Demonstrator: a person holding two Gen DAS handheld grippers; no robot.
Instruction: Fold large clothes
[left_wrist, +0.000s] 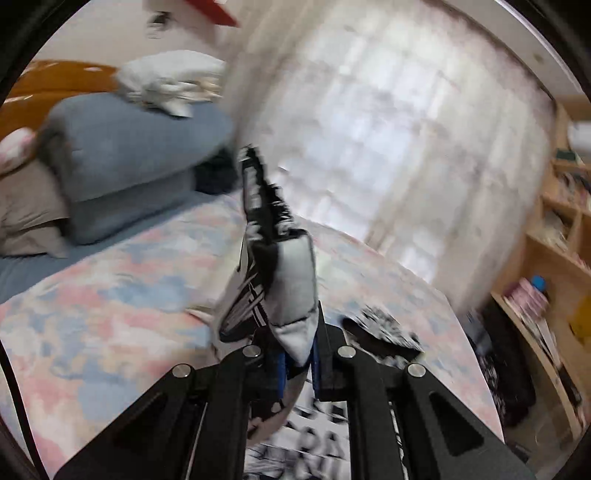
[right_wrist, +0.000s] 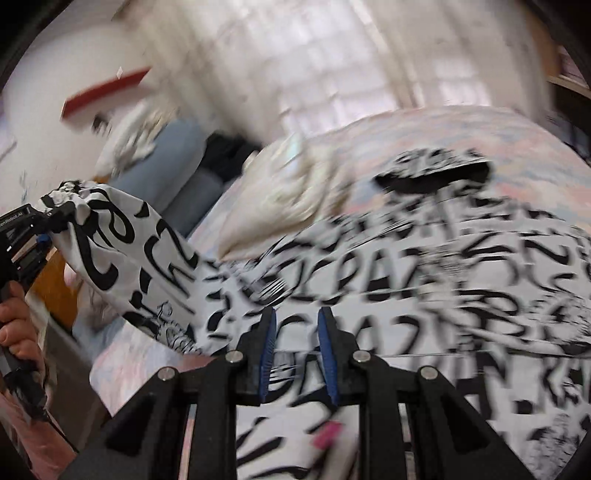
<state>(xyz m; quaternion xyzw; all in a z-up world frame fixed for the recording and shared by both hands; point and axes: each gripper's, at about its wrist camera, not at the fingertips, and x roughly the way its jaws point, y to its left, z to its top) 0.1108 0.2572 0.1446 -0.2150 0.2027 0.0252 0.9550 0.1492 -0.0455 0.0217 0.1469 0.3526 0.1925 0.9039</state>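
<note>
The big shirt (right_wrist: 388, 280) is white with black letters all over it, and most of it lies spread on the bed (right_wrist: 517, 140), out in front of the right gripper (right_wrist: 297, 354). One end of the shirt is lifted up to the left of that gripper, where the left gripper (right_wrist: 44, 236) has it. From the left gripper's (left_wrist: 297, 354) own camera, its two fingers are pressed together on a bunched bit of the shirt (left_wrist: 280, 280), and the cloth sticks up past the fingertips, showing its grey inside. The right gripper's blue pads (right_wrist: 267, 354) stand a little apart with a fold of the shirt running between them, but the picture is too blurry to tell if they pinch it. A hand (right_wrist: 16, 325) holds the left gripper's handle. A cream pillow (right_wrist: 288, 192) lies on the bed just past the shirt. Farther off to the left is a folded blue blanket (left_wrist: 133, 158), and straight ahead are white curtains (left_wrist: 406, 129). Wooden shelves (left_wrist: 554, 236) stand to the right of the left gripper.
</note>
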